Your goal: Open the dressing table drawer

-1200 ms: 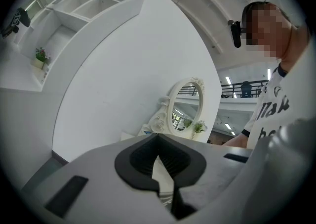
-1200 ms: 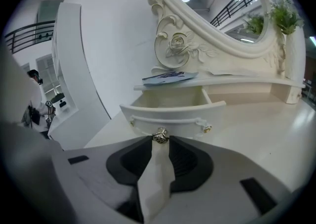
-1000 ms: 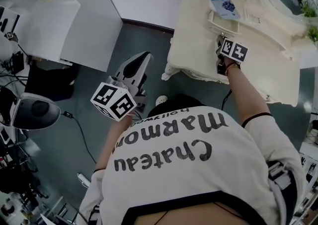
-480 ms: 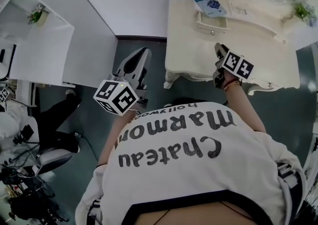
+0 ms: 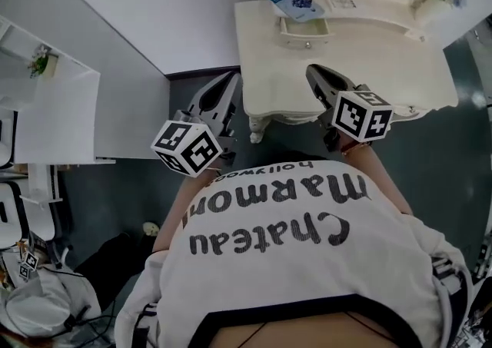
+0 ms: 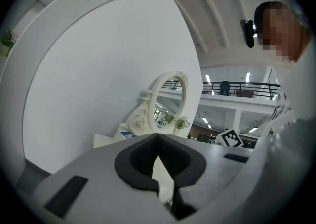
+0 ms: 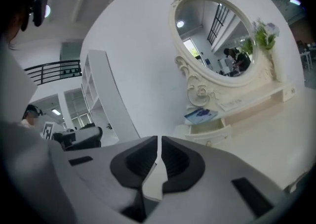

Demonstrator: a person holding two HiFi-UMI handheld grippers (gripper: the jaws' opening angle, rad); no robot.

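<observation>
The small drawer (image 5: 305, 33) sits at the back of the cream dressing table (image 5: 384, 77), under a blue booklet (image 5: 296, 2), and looks pulled out a little. It lies at 12 o'clock from the right gripper (image 5: 317, 74), well apart. That gripper hangs over the tabletop's front edge; its jaws have just been closing and are almost together, empty. The left gripper (image 5: 229, 81), at 9 o'clock beside the table, is clenched on nothing.

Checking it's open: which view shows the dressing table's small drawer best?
The head view: it looks down onto the pulled-out small drawer. The right gripper view shows it obliquely, just above its jaws; the left gripper view's jaws hide it.
</observation>
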